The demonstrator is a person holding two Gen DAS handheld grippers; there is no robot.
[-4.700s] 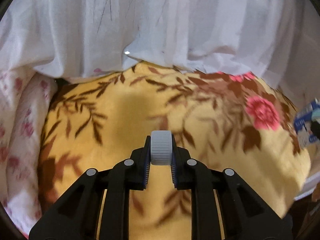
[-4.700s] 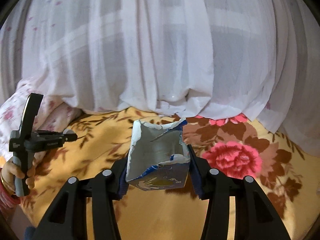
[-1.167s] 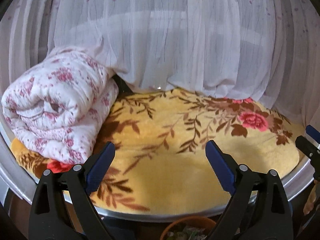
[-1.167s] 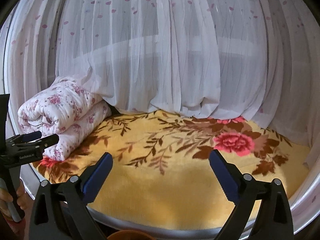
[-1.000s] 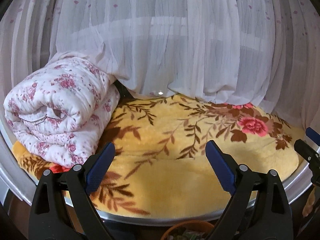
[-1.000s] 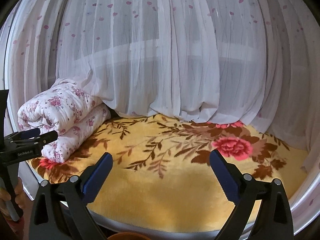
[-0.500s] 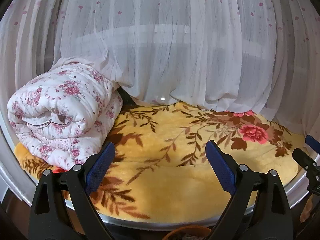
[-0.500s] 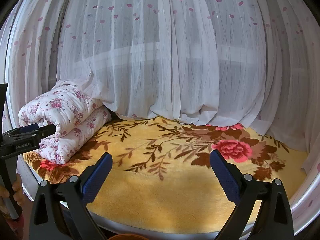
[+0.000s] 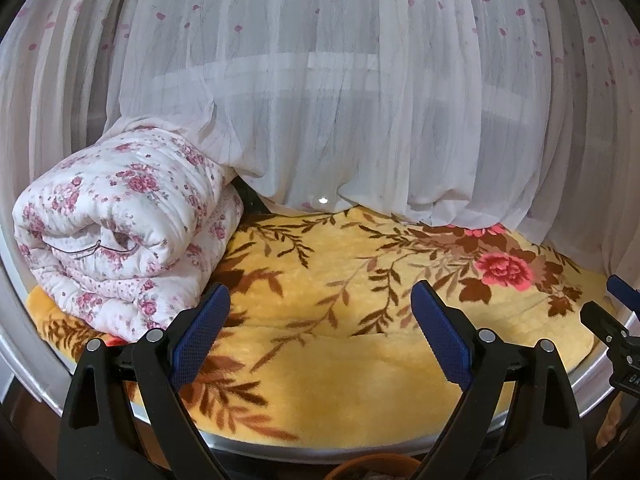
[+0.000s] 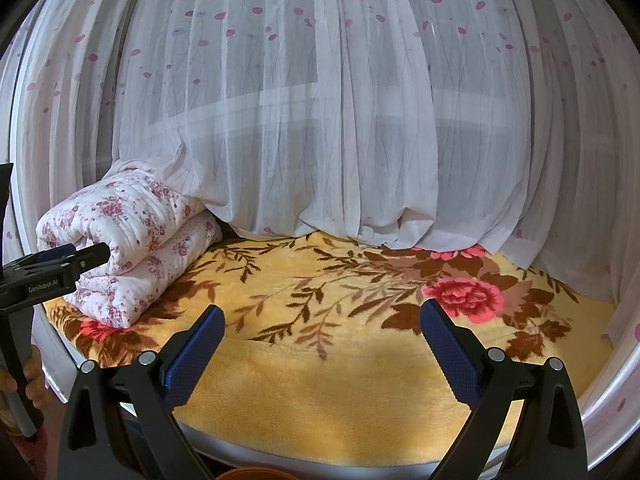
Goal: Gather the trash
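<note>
Both of your tools stand wide open and hold nothing. Your left tool (image 9: 320, 312) has its blue pads (image 9: 200, 332) far apart, and between them you see only the yellow blanket (image 9: 340, 360) with brown leaves and a red flower. Your right tool (image 10: 322, 334) is the same, its blue pads (image 10: 448, 352) spread over the same blanket (image 10: 340, 380).

No trash lies on the blanket ahead of either tool. Just below each tool, at the bottom edge of the view, there is the rim of an orange-brown container (image 9: 372, 466), also seen from the right wrist (image 10: 252, 474); what is inside it I cannot tell.

Ahead and to the left of both tools, a rolled white quilt (image 9: 120, 232) with pink flowers rests on the blanket. Behind it, a sheer white curtain (image 10: 320, 120) with pink dots hangs down and touches the far edge of the blanket.

The two tools are near each other, side by side.
</note>
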